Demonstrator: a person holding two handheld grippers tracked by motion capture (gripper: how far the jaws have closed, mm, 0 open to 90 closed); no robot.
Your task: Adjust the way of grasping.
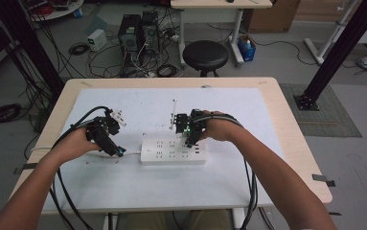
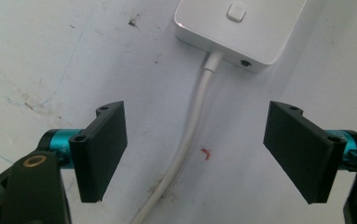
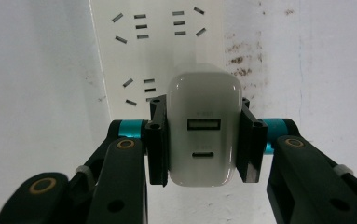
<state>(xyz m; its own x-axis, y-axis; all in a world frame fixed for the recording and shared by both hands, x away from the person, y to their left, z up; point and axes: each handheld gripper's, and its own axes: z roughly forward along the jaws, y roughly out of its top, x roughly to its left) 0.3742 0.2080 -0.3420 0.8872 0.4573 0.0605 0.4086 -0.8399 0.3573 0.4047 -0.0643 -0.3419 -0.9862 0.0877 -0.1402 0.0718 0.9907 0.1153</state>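
Charger first: a white, rounded-rectangular plastic USB wall charger (image 3: 203,126) sits clamped between the two black jaws of the right tool (image 3: 203,140), which press flat against its two narrow sides. Its port face looks straight back along the jaws toward the right gripper view's camera, showing a wider rectangular USB socket above a smaller oval one. The charger's long axis runs up and down in that view, in line with the long white plastic power strip (image 3: 157,56) that lies behind and under it. Whether its prongs are touching the strip cannot be told, since the body hides them. The casing is smooth and glossy with softly rounded corners.

In the high view the right tool (image 1: 190,132) hangs over the right end of the power strip (image 1: 169,151), which lies with its long axis left to right across the white-covered table (image 1: 138,189), near the middle. Rows of socket slots mark the strip's top.

The left tool (image 2: 195,154) stands wide open with nothing between its jaws. It hovers over the table just off the strip's left end (image 2: 241,32), where a square push-button is set into the top. The strip's white round cord (image 2: 192,126) leaves that end and runs down between the open jaws without touching either. In the high view the left tool (image 1: 107,136) sits just left of the strip.
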